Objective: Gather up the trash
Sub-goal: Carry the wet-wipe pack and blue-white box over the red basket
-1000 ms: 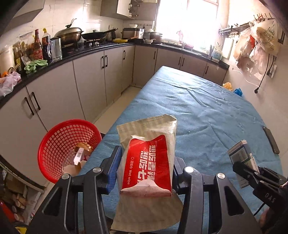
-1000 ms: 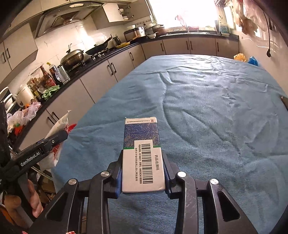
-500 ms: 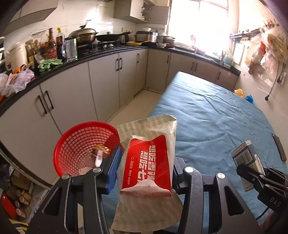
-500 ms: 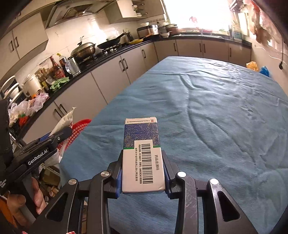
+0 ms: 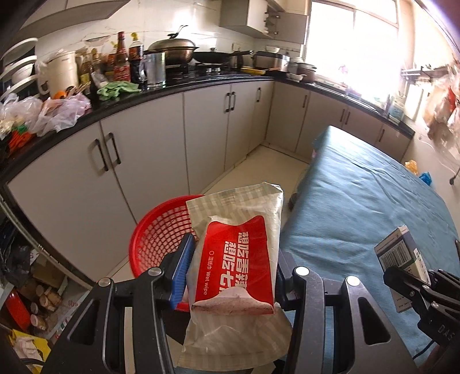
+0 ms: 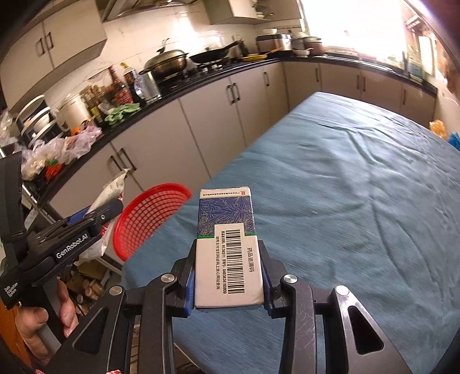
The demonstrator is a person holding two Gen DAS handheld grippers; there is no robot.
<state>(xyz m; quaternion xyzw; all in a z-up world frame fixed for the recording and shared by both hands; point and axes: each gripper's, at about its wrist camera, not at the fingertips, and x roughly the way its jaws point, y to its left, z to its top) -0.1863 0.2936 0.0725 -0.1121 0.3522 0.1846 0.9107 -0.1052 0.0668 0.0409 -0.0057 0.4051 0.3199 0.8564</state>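
Two trash items, one red plastic mesh basket [image 5: 161, 230].
A red-and-beige wet-wipe pack [image 5: 238, 259] is clamped lengthwise in the left gripper [image 5: 233, 276], a white-and-blue cardboard box [image 6: 227, 247] likewise in the right gripper [image 6: 228, 279], both pointing up-frame.

Grey cabinets [image 5: 207, 135] under cluttered black counter [image 5: 161, 92], white tiled wall [image 5: 178, 17], bright window [image 5: 353, 43], blue-clothed table [image 6: 359, 184].

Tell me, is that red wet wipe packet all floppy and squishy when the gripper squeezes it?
Probably soft, not stiff: the wet wipe packet shows wrinkles and a crinkled top edge, and its bottom sags below the left gripper. It looks fairly flat, so it is likely light. Its film looks smooth, so it might slip, though the pads pinch both of its sides.
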